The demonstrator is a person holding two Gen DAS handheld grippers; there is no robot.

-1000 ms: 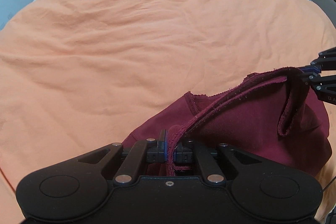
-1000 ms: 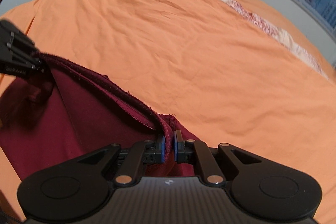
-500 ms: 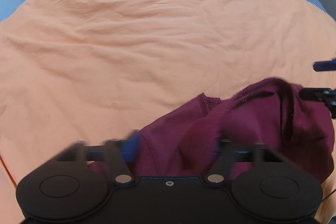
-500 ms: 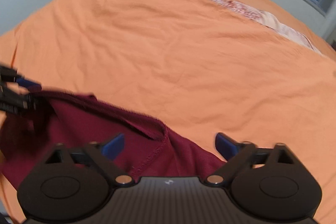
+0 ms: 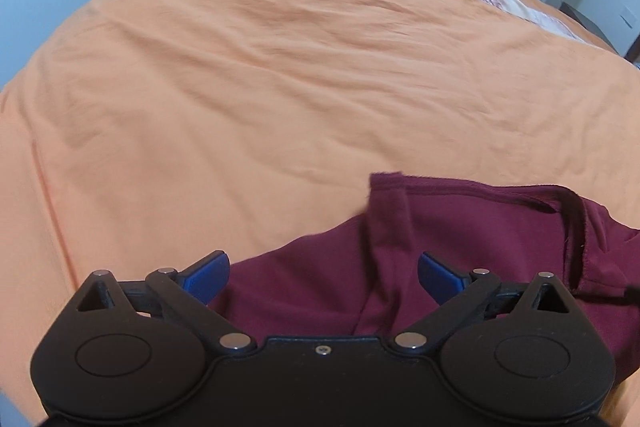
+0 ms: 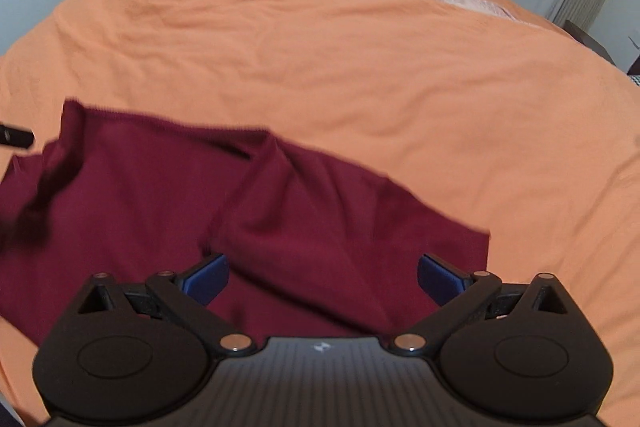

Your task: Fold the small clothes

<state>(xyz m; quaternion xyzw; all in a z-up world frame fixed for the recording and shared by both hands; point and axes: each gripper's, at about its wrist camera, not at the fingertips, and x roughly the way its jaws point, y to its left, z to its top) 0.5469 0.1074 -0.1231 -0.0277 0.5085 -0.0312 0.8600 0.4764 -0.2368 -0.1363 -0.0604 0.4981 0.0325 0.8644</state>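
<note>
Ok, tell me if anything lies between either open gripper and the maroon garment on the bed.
Nothing visible does. The maroon garment lies directly ahead of the left gripper on the orange bedspread, and directly ahead of the right gripper too. Both sets of fingers are spread open.

Both grippers opened — maroon garment [image 6: 280,211] dropped onto bed.

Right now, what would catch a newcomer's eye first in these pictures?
The dark red garment lying rumpled on the near part of the orange bedspread. Next, both the left hand-held gripper and right hand-held gripper sit open just above it, holding nothing.
</note>
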